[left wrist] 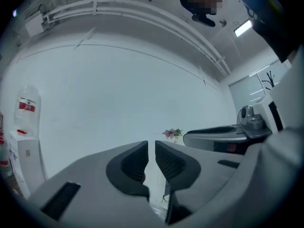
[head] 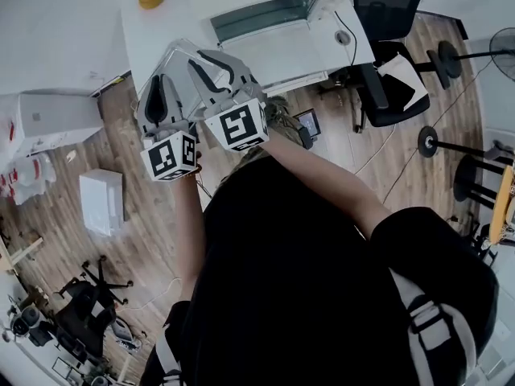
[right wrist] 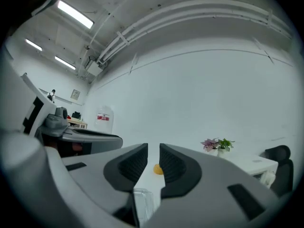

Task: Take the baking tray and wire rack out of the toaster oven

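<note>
Hovering near the toaster oven (head: 265, 14), left tongs (left wrist: 151, 163) and right tongs (right wrist: 153, 163) stand slightly ajar, empty.

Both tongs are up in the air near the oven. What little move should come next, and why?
Probably lower both toward the toaster oven on the table. The left tongs and right tongs are held high and level, nearly closed with nothing between them, so nothing is gripped yet.

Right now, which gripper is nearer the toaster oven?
Right. The right gripper hovers just off the toaster oven's front left corner. The left gripper is beside it, farther left, over the white table's edge.
</note>
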The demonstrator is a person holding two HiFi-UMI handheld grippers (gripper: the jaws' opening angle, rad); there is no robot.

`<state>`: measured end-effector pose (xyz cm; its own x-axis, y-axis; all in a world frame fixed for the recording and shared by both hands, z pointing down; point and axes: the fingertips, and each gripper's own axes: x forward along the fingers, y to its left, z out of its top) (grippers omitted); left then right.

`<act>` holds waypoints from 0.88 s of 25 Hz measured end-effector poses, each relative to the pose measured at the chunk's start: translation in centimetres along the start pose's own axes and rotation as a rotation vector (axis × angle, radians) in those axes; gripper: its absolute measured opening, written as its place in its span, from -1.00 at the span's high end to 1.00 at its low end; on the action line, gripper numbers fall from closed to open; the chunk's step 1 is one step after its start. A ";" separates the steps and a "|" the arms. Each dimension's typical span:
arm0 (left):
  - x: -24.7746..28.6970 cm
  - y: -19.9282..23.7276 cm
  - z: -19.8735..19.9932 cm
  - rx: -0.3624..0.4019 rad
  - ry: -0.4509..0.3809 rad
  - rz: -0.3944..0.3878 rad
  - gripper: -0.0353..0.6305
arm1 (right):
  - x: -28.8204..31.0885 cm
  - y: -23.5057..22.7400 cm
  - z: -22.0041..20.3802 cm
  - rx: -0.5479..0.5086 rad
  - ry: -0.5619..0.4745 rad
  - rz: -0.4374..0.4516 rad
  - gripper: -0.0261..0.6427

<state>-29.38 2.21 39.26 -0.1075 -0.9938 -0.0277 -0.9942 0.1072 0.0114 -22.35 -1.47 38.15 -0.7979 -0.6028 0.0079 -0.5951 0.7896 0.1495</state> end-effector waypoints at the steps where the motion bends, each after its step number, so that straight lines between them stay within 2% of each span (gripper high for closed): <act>1: -0.1 -0.2 -0.5 0.002 0.008 0.003 0.71 | -0.4 0.1 -0.4 -0.021 0.010 0.001 0.67; 8: -1.2 -1.3 -3.4 0.045 0.063 0.019 0.71 | -2.6 0.3 -3.8 -0.037 0.093 -0.007 0.71; 14: -1.7 -1.7 -4.8 0.051 0.092 0.026 0.71 | -3.5 0.7 -5.4 -0.039 0.142 0.005 0.75; 22: -1.6 -3.3 -7.4 0.034 0.152 -0.029 0.71 | -3.5 0.3 -6.9 -0.025 0.180 0.001 0.83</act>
<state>-25.90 3.25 46.66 -0.0792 -0.9891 0.1239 -0.9968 0.0771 -0.0212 -19.03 0.08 44.97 -0.7670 -0.6145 0.1845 -0.5899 0.7885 0.1740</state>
